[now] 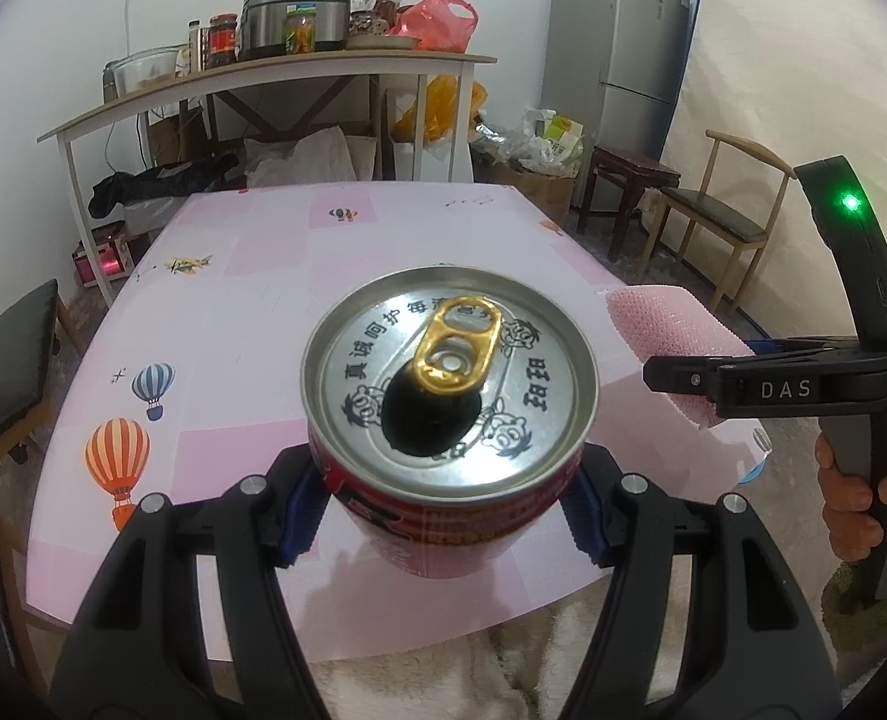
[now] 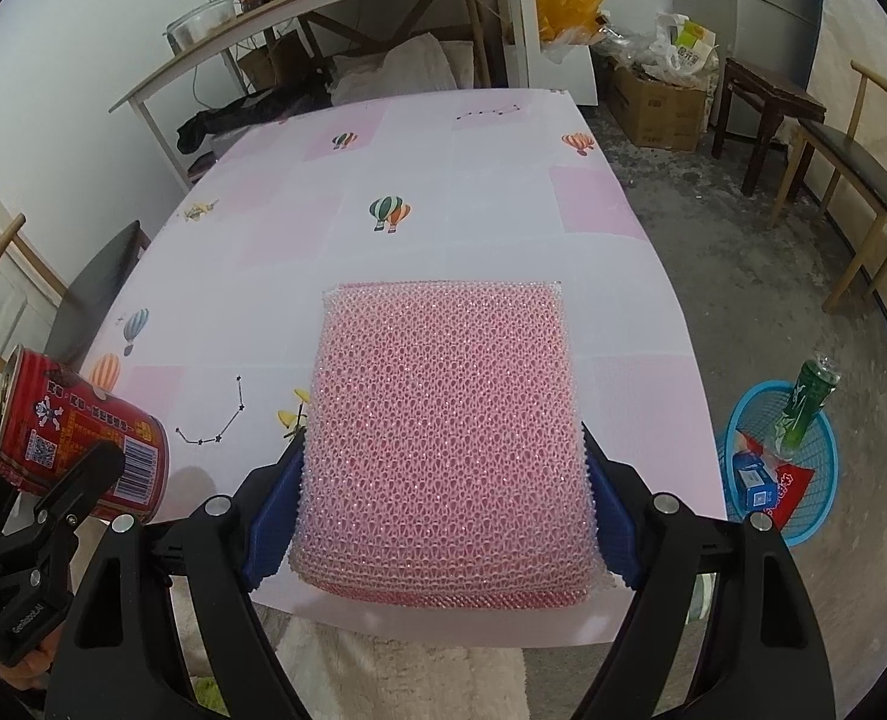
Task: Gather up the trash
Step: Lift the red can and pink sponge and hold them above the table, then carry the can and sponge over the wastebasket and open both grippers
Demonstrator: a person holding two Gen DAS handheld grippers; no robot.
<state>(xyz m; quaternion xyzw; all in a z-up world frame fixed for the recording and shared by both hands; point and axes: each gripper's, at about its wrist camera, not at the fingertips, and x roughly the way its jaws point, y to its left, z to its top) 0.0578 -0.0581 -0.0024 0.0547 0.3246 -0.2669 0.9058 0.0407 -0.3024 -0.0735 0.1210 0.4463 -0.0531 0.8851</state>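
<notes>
My left gripper [image 1: 443,510] is shut on a red drink can [image 1: 449,384], held above the near edge of the pink table [image 1: 263,252]; its opened silver top with a gold tab faces the camera. From the right wrist the can [image 2: 77,438] shows at the far left, tilted. My right gripper [image 2: 440,516] is shut on a pink mesh scouring pad [image 2: 449,432], its blue pads pressing both sides. That pad [image 1: 665,330] also appears right of the can, in the right gripper [image 1: 677,378] held by a hand [image 1: 851,498]. A blue basket [image 2: 815,498] on the floor at right holds a green bottle [image 2: 806,408] and wrappers.
A long shelf table [image 1: 251,75] with jars and a cooker stands behind. A fridge [image 1: 617,48], a stool, wooden chairs [image 1: 719,210] and cardboard boxes with bags [image 2: 659,90] fill the right side. A dark chair [image 1: 5,372] sits at the left of the table.
</notes>
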